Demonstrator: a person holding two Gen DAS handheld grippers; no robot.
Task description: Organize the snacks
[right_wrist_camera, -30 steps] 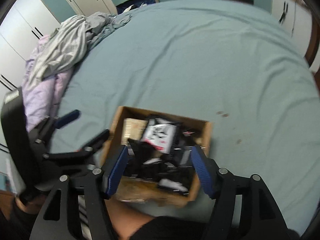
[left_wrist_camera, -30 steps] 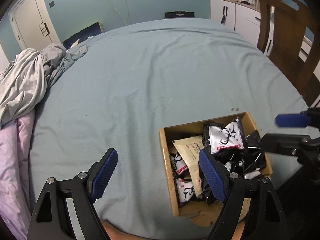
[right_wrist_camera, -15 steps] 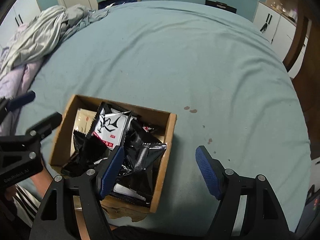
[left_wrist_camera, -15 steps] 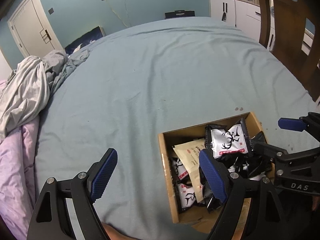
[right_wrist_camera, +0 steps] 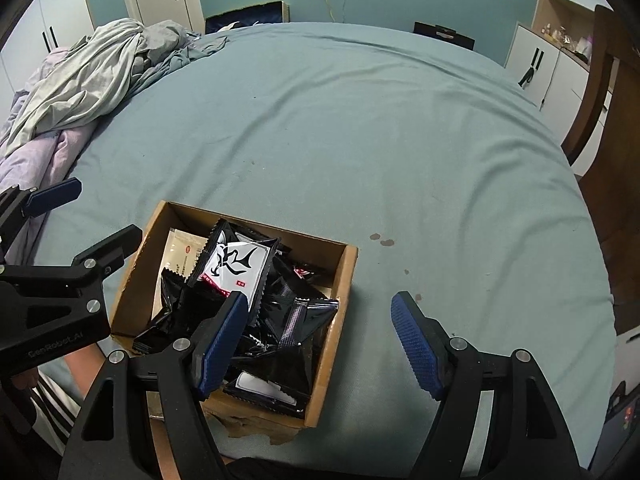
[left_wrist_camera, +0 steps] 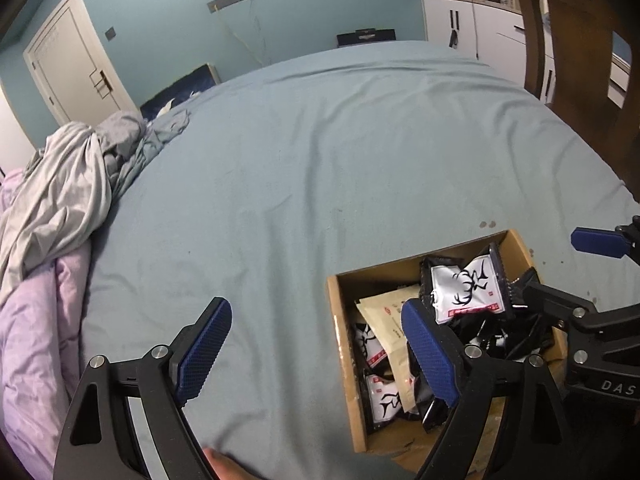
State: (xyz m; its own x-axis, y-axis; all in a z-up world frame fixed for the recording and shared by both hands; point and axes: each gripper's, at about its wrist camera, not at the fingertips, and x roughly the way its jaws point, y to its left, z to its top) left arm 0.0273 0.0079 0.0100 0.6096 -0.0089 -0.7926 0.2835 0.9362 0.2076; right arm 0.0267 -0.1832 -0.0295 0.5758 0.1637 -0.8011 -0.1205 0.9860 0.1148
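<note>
- The right gripper (right_wrist_camera: 318,344) hangs over the near right corner of the cardboard box (right_wrist_camera: 344,276), jaws spread and holding nothing; they have just been opening. Its left pad sits above the snack packets, its right pad above bare sheet outside the box wall.
- The left gripper (left_wrist_camera: 316,354) is spread wide and empty too: its right pad overlaps the box's packets, its left pad is over the sheet to the left of the box.
- The box lies between the two tools, at the near edge of the bed, its near flap torn.
- Inside, black packets (right_wrist_camera: 296,320) are heaped, with a white packet with a black antler mark (right_wrist_camera: 236,264) propped on top and a beige packet (right_wrist_camera: 182,254) lying against the far left wall.
- The teal sheet (right_wrist_camera: 360,140) beyond the box carries a few small dark spots (right_wrist_camera: 382,240).
- Crumpled grey bedding (left_wrist_camera: 68,188) over a lilac quilt (left_wrist_camera: 28,340) is piled well apart at the left.
- A wooden chair (left_wrist_camera: 576,52) stands at the right.
</note>
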